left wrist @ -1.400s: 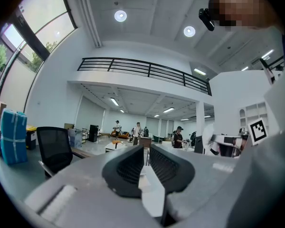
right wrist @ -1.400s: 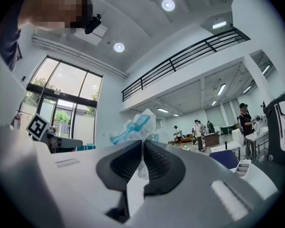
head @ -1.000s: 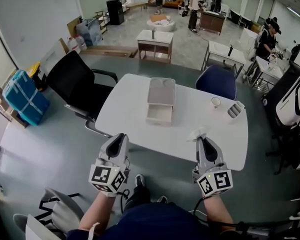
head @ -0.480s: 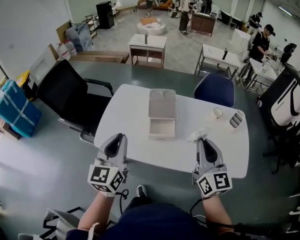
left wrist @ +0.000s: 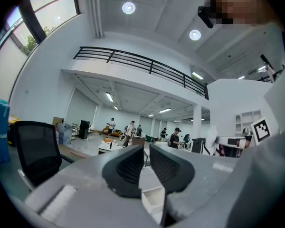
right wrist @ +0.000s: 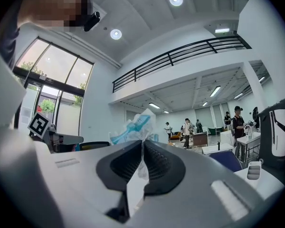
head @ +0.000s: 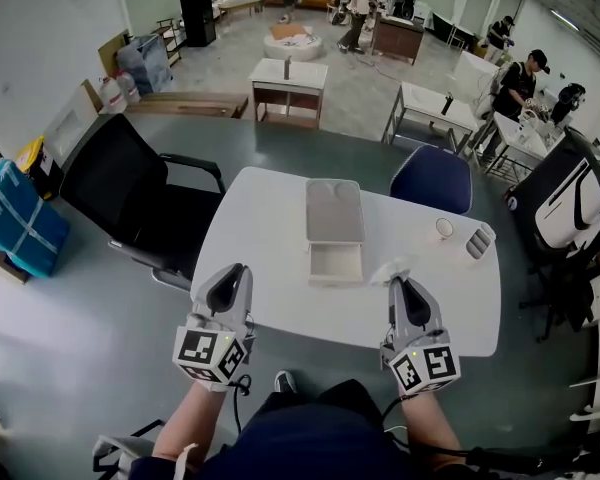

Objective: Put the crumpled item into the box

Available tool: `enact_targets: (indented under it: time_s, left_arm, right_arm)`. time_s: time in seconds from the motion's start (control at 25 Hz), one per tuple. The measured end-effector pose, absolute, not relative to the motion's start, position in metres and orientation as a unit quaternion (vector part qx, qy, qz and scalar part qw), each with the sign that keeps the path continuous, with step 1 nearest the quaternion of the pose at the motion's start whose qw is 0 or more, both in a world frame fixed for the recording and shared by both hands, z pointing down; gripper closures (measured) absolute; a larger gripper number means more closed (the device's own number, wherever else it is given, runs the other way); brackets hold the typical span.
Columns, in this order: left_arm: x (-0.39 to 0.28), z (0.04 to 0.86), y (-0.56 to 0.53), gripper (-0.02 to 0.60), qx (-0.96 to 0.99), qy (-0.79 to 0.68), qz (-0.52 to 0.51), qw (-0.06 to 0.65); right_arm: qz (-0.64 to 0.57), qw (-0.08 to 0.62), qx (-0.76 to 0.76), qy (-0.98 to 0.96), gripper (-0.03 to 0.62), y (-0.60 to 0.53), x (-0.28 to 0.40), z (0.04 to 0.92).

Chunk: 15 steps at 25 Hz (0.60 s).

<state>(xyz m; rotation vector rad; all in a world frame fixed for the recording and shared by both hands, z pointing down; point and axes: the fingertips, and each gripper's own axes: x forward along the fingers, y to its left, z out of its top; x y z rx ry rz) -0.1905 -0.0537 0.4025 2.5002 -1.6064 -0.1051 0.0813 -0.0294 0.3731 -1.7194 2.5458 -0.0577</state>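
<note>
The right gripper (head: 400, 284) is clenched on the crumpled item (head: 392, 267). In the right gripper view the two pads press a thin white part of the item (right wrist: 135, 127), and its white and blue bunch stands up beyond the fingertips. In the head view the item is over the near part of the white table (head: 265, 223). It is to the right of the box (head: 336, 280) and apart from it, not inside. The box lies in the middle of the table, with its open end toward the near side. The left gripper (head: 232, 274) is at the near left edge of the table, left of the box. In the left gripper view its jaws are almost together, with only a thin slit, and nothing is between them; the box (left wrist: 154, 198) shows low behind them. A small cup (head: 444, 228) stands far right on the table.
</note>
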Motion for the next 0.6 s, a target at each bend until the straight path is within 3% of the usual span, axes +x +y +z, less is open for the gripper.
enact_targets:
  time_s: [0.24, 0.6]
  left_arm:
    - [-0.2, 0.417, -0.077, 0.538, 0.837, -0.536, -0.037, 0.098]
    - [-0.163, 0.429, -0.109, 0.538, 0.842, -0.53, -0.002, 0.101]
  right_arm:
    - [-0.012, 0.015, -0.558, 0.83, 0.577, -0.05, 0.067, 0.379]
    - [-0.039, 0.012, -0.55, 0.834, 0.576, -0.096, 0.081, 0.404]
